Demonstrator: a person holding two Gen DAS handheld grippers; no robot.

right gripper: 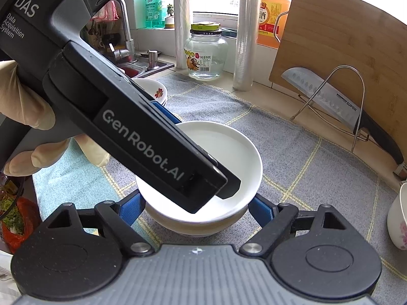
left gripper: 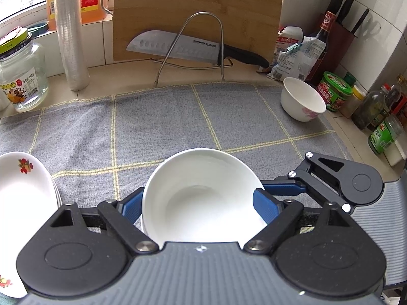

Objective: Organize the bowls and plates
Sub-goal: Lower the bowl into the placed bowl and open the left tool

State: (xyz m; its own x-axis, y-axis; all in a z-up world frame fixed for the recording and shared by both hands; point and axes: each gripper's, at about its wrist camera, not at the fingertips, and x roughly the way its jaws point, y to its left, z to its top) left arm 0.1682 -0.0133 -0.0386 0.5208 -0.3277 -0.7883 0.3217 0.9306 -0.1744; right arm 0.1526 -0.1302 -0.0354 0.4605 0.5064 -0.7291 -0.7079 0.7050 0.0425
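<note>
A plain white bowl (left gripper: 201, 198) is clamped between the blue pads (left gripper: 264, 207) of the left gripper (left gripper: 198, 203), held tilted above the grey checked cloth (left gripper: 152, 127) that covers the bench (left gripper: 101, 75). Seen from the right wrist, the same bowl (right gripper: 229, 147) sits between the jaws of the right gripper (right gripper: 195, 208), whose blue pads (right gripper: 129, 207) stand beside its lower wall — whether they press on it cannot be told. The left gripper's black body is laid across the bowl's rim, gripped by a gloved hand (right gripper: 28, 117). A stack of flowered plates (left gripper: 23, 198) lies at the cloth's left edge — a smaller flowered bowl (left gripper: 302, 99) stands well apart at the far right. Behind them, a cleaver (left gripper: 178, 48) is propped in a wire rack (left gripper: 203, 48) against a wooden cutting board (left gripper: 198, 5).
</note>
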